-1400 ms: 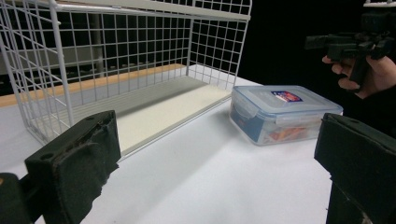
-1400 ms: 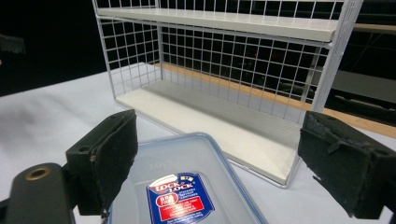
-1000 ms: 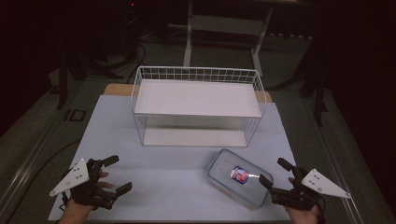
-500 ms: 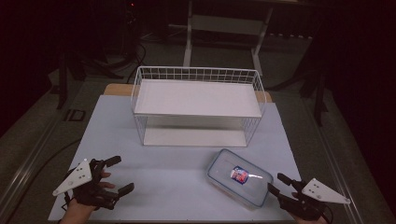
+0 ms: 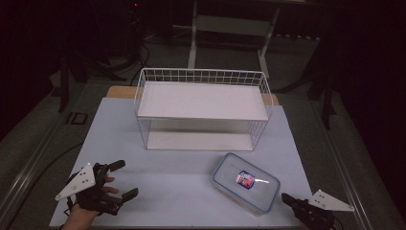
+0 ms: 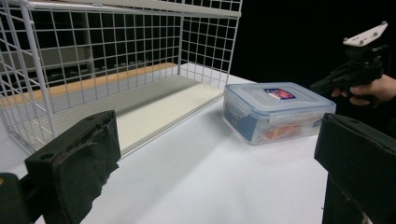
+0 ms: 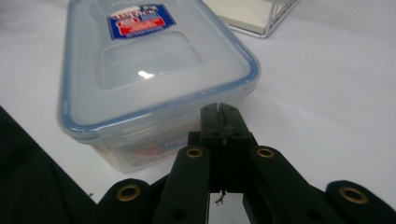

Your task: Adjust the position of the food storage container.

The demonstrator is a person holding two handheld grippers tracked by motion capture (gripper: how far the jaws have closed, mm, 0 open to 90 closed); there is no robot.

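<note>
So the clear rectangular plastic box with a blue-rimmed snap lid point(image 5: 246, 182) sits on the white table point(image 5: 167, 167), in front of the white wire rack point(image 5: 203, 110). Looks light, rigid and slick, so pinch across its short sides. Left gripper point(image 5: 117, 181) gapes wide; right gripper point(image 7: 219, 114) is pressed closed, empty, just beside the box's corner, I think.
</note>
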